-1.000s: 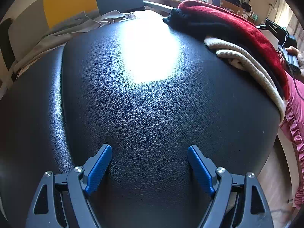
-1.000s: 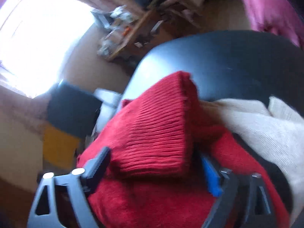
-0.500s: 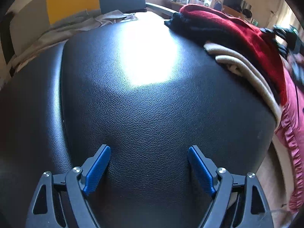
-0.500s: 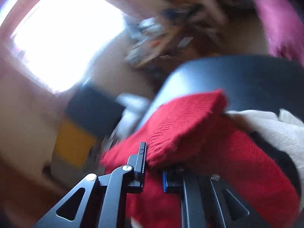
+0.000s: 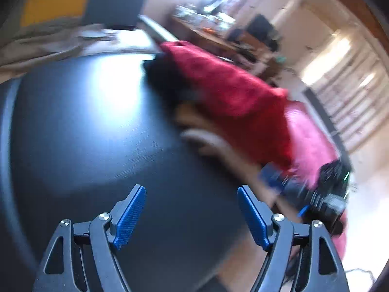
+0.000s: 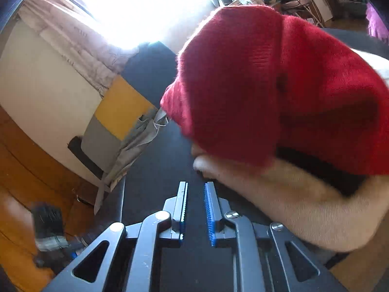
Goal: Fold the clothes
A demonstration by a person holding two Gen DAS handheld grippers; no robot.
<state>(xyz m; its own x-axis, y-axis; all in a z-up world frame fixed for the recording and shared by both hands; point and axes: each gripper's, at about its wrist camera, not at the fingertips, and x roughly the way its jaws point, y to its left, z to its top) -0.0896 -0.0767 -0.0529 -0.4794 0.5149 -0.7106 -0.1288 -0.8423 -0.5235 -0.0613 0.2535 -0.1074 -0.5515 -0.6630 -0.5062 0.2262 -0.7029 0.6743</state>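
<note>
The red knitted sweater (image 6: 279,80) lies on top of a pile at the far right part of the black leather desk (image 5: 92,133), with a black garment (image 5: 167,85) under it and a cream knitted garment (image 6: 304,199) lowest, its edge spilling toward the near side of the pile. Half a second ago the right claw (image 6: 195,209) had a fold of the red sweater pinched between its pads; now those pads stand a narrow gap apart with nothing between them, just in front of the pile and low over the desk, so the sweater has been let go and has dropped back onto the pile in a rumpled hump rather than flat. The left claw (image 5: 192,214) is spread wide and empty over the bare desk, and its view has swung toward the pile and blurred since a second ago, when it looked steadily across the surface. In that view the right claw shows as a dark smear beside the near right corner of the pile. Judging by this, no fold has been made; the sweater probably needs a fresh grip and spreading on the open desk left of the pile. A grey cloth (image 6: 136,141) hangs off the far desk edge beyond the pile.
</note>
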